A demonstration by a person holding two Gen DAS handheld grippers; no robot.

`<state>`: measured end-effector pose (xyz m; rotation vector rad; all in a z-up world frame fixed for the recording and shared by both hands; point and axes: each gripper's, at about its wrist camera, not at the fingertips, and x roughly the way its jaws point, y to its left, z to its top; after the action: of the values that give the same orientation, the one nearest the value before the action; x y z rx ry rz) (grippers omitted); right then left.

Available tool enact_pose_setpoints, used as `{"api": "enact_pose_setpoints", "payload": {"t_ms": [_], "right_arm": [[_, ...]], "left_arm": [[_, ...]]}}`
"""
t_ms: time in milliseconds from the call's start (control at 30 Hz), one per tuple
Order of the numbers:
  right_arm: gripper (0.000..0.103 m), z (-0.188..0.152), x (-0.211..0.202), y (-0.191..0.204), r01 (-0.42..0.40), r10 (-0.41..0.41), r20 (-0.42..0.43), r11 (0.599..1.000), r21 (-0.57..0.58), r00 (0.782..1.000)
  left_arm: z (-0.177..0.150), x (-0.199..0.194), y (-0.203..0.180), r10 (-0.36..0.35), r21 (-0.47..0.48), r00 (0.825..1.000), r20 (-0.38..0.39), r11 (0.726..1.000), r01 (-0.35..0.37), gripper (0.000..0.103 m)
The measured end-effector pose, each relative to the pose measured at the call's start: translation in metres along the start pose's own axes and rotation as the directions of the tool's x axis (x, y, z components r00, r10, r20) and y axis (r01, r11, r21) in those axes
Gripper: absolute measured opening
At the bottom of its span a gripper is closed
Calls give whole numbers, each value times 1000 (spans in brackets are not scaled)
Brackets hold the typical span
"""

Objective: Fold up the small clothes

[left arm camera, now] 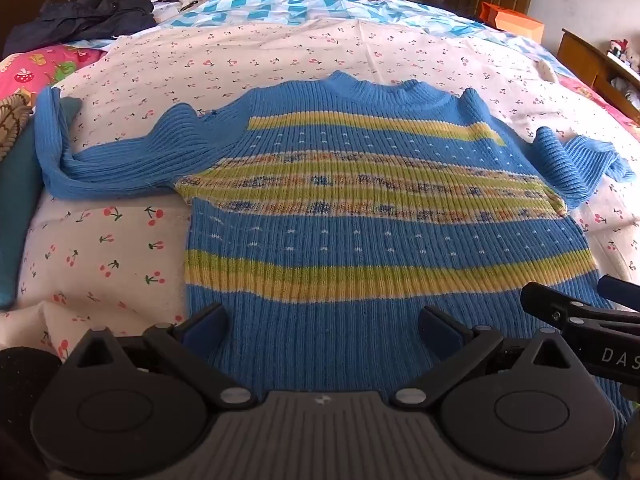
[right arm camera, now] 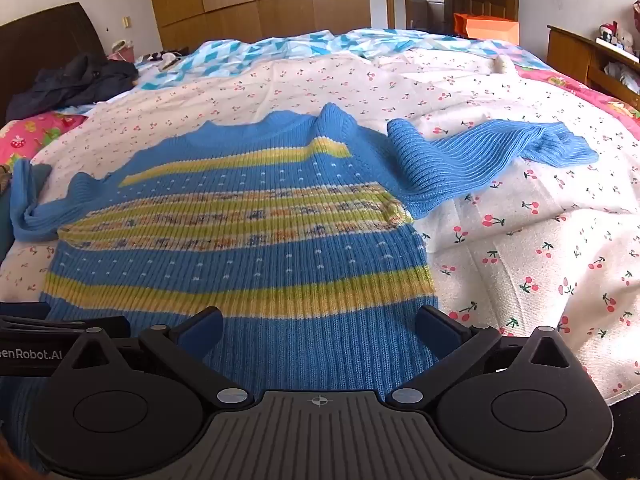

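A small blue knit sweater [left arm camera: 360, 232] with yellow-green stripes lies flat on the cherry-print bedsheet [left arm camera: 248, 56], collar away from me, both sleeves spread out. It also shows in the right wrist view [right arm camera: 248, 248]. My left gripper [left arm camera: 322, 326] is open and empty over the sweater's lower hem, left of centre. My right gripper [right arm camera: 318, 326] is open and empty over the hem's right part. The right gripper's fingers [left arm camera: 568, 312] show at the right edge of the left wrist view. The left sleeve [left arm camera: 120, 160] bends up at its cuff; the right sleeve [right arm camera: 480, 156] lies out to the right.
A dark jacket [left arm camera: 88, 16] lies at the bed's far left, by a blue-white patterned quilt [left arm camera: 304, 4]. A teal cloth [left arm camera: 16, 208] sits at the left edge. A wooden shelf [right arm camera: 592, 56] and orange box [right arm camera: 488, 26] stand far right. Wardrobes and a door stand behind.
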<state>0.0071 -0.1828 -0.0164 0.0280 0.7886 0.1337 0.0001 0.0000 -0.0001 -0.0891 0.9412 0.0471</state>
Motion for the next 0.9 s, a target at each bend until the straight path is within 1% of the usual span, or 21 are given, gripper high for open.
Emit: {"api": "enact_pose_setpoints", "payload": {"t_ms": [133, 233, 300, 533, 600, 900], "right_arm": [[103, 0, 2, -1, 3, -3, -6, 1000, -4, 1000], [103, 1, 3, 5, 4, -4, -9, 1000, -7, 1000], [103, -1, 2, 2, 4, -4, -14, 1000, -7, 1000], [103, -2, 5, 2, 4, -5, -28, 1000, -15, 1000], [103, -2, 6, 2, 4, -5, -31, 1000, -16, 1000], [103, -2, 7, 2, 0, -1, -41, 1000, -10, 999]], "left_arm": [[0, 0, 0, 1, -1, 1000, -4, 1000, -1, 103], [-4, 4, -4, 7, 6, 1000, -11, 1000, -7, 103], [-5, 5, -4, 8, 9, 1000, -13, 1000, -8, 103], [-13, 10, -12, 10, -1, 999, -48, 1000, -10, 103], [-6, 14, 2, -7, -16, 998, -70, 1000, 6, 103], [-3, 19, 3, -26, -31, 994, -104, 999, 23, 103]]}}
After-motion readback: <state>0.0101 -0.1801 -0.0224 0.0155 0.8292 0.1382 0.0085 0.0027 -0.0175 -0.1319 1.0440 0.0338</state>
